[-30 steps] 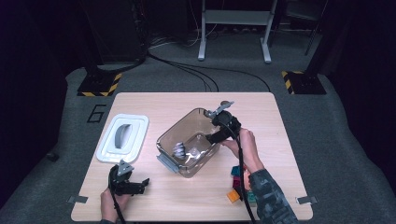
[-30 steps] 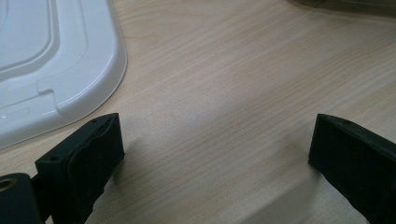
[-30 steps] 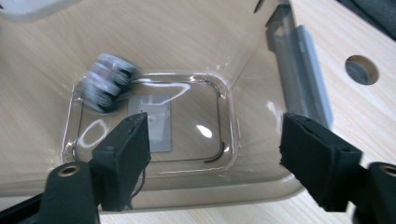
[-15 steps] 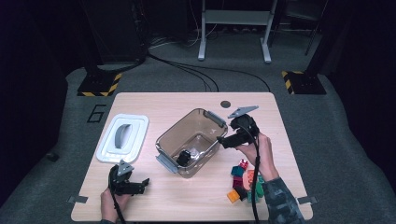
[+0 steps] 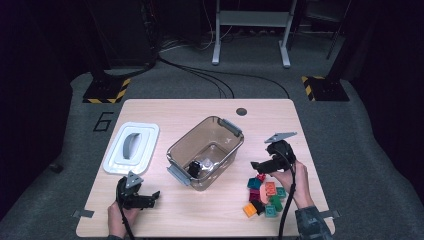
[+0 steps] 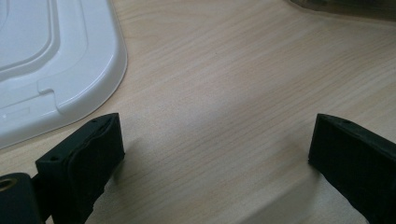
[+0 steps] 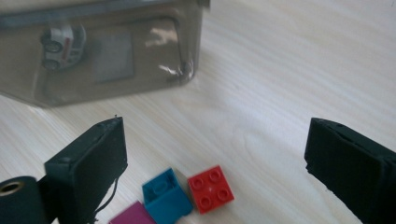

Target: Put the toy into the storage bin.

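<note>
- Right gripper (image 5: 256, 165): jaws wide apart with nothing between them; they have just been opening over the last second.
- A second ago it sat over the clear brown bin (image 5: 206, 150); now it has swung off to the bin's right and dropped toward the pile of toy bricks (image 5: 263, 196) on the table.
- In the right gripper view the jaws frame bare wood, with a red brick (image 7: 211, 188), a teal brick (image 7: 166, 198) and a magenta brick (image 7: 134, 215) low between them, none touched.
- A small toy car (image 5: 196, 167) lies on the bin floor, also seen through the bin wall in the right gripper view (image 7: 63, 39); it looks like the piece just let go.
- Judgement: one drop-off is done and the hand is heading for the next pick; the red or teal brick seems the likeliest target.
- Left gripper (image 5: 156, 196): jaws spread wide, empty, low over the table's near left corner, unchanged from the earlier frames.
- White lid (image 5: 132, 147) lies flat left of the bin, its corner just beside the left jaw (image 6: 56, 51).
- Most bricks are still outside the bin, so the filling is at an early stage.
</note>
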The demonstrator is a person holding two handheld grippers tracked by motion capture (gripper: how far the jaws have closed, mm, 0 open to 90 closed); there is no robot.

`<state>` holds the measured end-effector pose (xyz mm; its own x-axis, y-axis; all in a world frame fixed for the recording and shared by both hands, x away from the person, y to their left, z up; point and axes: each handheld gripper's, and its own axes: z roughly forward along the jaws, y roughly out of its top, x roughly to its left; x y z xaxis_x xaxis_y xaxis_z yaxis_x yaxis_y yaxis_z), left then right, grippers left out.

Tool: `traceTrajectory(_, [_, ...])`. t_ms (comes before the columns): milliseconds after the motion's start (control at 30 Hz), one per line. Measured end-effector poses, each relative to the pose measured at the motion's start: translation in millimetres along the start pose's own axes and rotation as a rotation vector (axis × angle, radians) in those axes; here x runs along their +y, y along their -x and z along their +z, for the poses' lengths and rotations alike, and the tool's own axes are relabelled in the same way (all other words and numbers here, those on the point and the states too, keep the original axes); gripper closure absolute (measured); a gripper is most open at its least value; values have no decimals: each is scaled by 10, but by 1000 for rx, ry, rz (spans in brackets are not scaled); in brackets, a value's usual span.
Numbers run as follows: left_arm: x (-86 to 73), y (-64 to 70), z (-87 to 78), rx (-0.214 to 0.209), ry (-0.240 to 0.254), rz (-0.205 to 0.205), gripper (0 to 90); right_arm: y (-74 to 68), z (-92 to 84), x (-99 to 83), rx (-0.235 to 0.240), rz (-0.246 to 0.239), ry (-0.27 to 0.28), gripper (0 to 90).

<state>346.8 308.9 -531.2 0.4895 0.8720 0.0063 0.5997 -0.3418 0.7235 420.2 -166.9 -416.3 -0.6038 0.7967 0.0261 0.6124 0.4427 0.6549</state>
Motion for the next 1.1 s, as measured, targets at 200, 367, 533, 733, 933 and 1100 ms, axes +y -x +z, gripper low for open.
traceTrajectory(200, [0,0,0,0,0,-1,31,99,166,-271,-14,17,-9,208])
traceTrajectory(367, [1,-2,2,1,2,0,31,160,298,-402,23,19,-37,339])
traceTrajectory(533, [1,-2,2,2,2,-1,31,195,387,-456,68,2,-75,395])
traceTrajectory(733, [2,-2,3,2,2,-1,31,197,433,-455,86,-4,-97,454])
traceTrajectory(933, [1,0,1,2,0,-3,31,164,504,-460,73,-10,-129,471])
traceTrajectory(1100, [1,0,1,2,0,-4,31,182,543,-475,44,15,-153,574])
